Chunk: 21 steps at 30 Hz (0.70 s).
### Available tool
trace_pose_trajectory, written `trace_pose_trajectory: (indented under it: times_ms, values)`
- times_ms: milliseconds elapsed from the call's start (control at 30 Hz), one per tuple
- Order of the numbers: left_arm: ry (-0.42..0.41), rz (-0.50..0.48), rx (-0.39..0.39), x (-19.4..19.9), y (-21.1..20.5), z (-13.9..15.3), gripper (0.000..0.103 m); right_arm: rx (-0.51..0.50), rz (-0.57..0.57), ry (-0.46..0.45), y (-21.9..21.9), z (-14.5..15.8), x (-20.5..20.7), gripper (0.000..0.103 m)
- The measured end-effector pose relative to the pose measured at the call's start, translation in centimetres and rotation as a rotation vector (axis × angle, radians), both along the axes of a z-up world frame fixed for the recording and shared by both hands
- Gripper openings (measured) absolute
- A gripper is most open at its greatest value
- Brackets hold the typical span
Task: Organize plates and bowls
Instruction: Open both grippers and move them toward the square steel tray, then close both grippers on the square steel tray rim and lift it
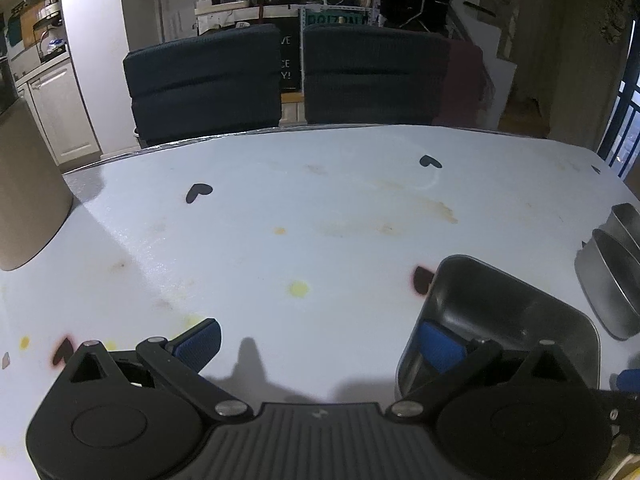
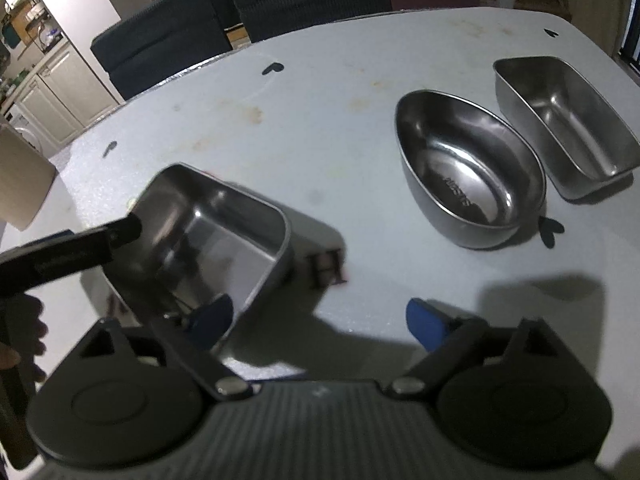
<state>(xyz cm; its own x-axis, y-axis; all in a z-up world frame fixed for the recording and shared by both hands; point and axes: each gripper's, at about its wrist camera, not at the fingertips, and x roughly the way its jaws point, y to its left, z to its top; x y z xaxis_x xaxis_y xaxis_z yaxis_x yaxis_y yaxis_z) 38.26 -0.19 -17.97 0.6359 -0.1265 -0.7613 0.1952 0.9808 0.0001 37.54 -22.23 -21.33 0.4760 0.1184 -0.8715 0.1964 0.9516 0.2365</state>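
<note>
A rectangular steel dish sits on the pale table. My left gripper is open, with its right pad inside the dish and its left pad over bare table. My right gripper is open too, and straddles the dish's near right wall: the left pad is inside, the right pad outside. In the right wrist view, a black finger of the left gripper reaches over the dish's left rim. An oval steel bowl and a second rectangular dish stand to the right.
A cardboard box stands at the table's left edge. Two dark chairs line the far edge. A person's hand shows at lower left. Heart stickers and stains mark the tabletop.
</note>
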Motion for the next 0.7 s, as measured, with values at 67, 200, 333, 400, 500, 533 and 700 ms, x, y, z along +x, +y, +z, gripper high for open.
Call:
trace_pose_trajectory:
  times_ms: [67,200,333,400,500,533,700]
  values:
    - [0.001,-0.009,0.004,-0.1,0.0,0.0,0.103,0.005,-0.004,-0.001,-0.3,0.0,0.1,0.094]
    - [0.018,-0.022,0.022,-0.4,0.0,0.2,0.102,0.003,-0.026,-0.013,-1.2,-0.1,0.2,0.091]
    - [0.071,-0.025,-0.074,-0.5,0.8,0.3,0.084,0.012,-0.034,-0.032,-1.8,0.0,1.0,0.082]
    - [0.092,-0.026,-0.122,-0.5,1.0,0.3,0.069,0.019,-0.026,-0.040,-1.8,0.0,1.3,0.075]
    - [0.110,-0.045,-0.171,-0.6,0.7,0.4,0.048,0.029,0.001,-0.054,-1.3,0.0,1.7,0.058]
    - [0.115,-0.051,-0.184,-0.7,0.6,0.5,0.044,0.031,0.015,-0.059,-1.0,0.1,1.8,0.049]
    - [0.151,-0.077,-0.248,-0.7,0.0,0.4,0.006,0.051,0.084,-0.078,-0.1,0.5,2.0,0.013]
